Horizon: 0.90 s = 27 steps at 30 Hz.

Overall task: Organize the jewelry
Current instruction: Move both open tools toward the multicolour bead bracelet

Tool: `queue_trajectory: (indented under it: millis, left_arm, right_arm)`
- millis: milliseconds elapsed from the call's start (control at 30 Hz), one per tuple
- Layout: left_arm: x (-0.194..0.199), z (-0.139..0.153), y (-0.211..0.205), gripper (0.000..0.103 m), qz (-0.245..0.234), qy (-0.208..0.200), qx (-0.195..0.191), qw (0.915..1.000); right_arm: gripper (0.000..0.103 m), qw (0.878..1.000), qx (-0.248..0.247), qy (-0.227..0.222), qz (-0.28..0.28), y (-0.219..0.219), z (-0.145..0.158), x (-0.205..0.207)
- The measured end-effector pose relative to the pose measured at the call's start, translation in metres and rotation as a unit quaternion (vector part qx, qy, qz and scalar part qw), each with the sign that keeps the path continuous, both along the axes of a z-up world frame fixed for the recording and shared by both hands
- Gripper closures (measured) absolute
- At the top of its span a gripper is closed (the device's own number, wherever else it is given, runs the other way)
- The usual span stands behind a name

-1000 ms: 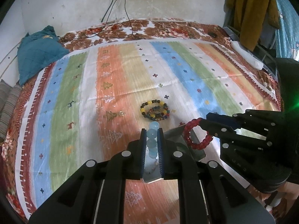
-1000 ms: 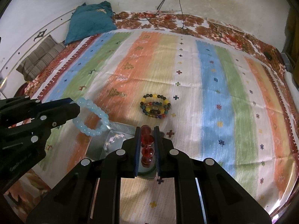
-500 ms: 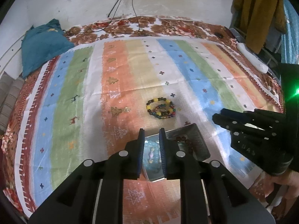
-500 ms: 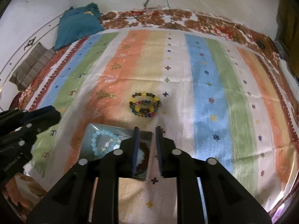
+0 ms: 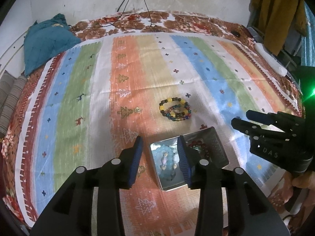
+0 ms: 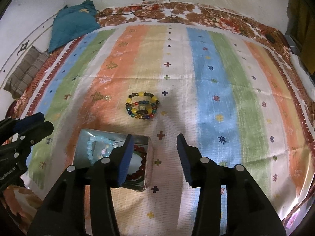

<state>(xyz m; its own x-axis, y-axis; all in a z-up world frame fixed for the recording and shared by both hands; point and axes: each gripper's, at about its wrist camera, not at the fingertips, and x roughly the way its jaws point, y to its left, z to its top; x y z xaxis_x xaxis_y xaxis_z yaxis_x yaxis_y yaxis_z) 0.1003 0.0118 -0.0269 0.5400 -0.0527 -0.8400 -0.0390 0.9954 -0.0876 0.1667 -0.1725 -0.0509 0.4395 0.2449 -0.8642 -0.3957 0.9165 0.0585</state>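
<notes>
We hold left gripper (image 5: pixel 159 158) and right gripper (image 6: pixel 154 156) spread, empty, lower frame; tin (image 6: pixel 79 153) holds pale-blue bracelet (image 6: pixel 92 147), red bracelet (image 6: pixel 142 164); remaining bracelets (image 6: pixel 142 106) centre frame.

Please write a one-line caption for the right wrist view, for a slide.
Right gripper open above the metal tin holding pale blue bracelet and red bracelet; multicolored bracelets remain on the striped cloth.
</notes>
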Motion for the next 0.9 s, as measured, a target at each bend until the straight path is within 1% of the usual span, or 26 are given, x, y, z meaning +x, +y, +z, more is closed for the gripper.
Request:
queue_trajectory:
  millis: [67, 267, 400, 500, 567, 733, 900]
  left_arm:
    - [0.001, -0.002, 0.0, 0.062, 0.0, 0.003, 0.0, 1.0]
    - [0.006, -0.008, 0.002, 0.058, 0.004, 0.013, 0.001, 0.9999]
    - [0.007, -0.009, -0.001, 0.052, -0.001, 0.014, 0.001, 0.9999]
    - [0.01, -0.012, -0.003, 0.05, -0.006, 0.02, 0.008, 0.9998]
    - [0.011, -0.014, -0.004, 0.05, -0.006, 0.022, 0.01, 0.9997]
    - [0.014, -0.015, -0.002, 0.046, -0.007, 0.024, -0.007, 0.9997]
    - [0.022, -0.021, -0.004, 0.044, -0.008, 0.034, -0.001, 0.9994]
  right_arm:
    - [0.054, 1.0, -0.001, 0.003, -0.001, 0.0, -0.001, 0.002]
    - [0.051, 1.0, -0.003, 0.008, -0.005, -0.002, -0.004, 0.006]
    - [0.05, 1.0, -0.004, 0.011, -0.007, -0.002, -0.005, 0.01]
    - [0.049, 1.0, -0.003, 0.011, -0.006, -0.002, -0.006, 0.01]
    - [0.045, 1.0, -0.003, 0.012, -0.004, -0.002, -0.006, 0.011]
    - [0.044, 1.0, -0.003, 0.02, -0.002, 0.0, -0.009, 0.016]
    - [0.039, 1.0, -0.001, 0.024, -0.009, 0.0, -0.011, 0.023]
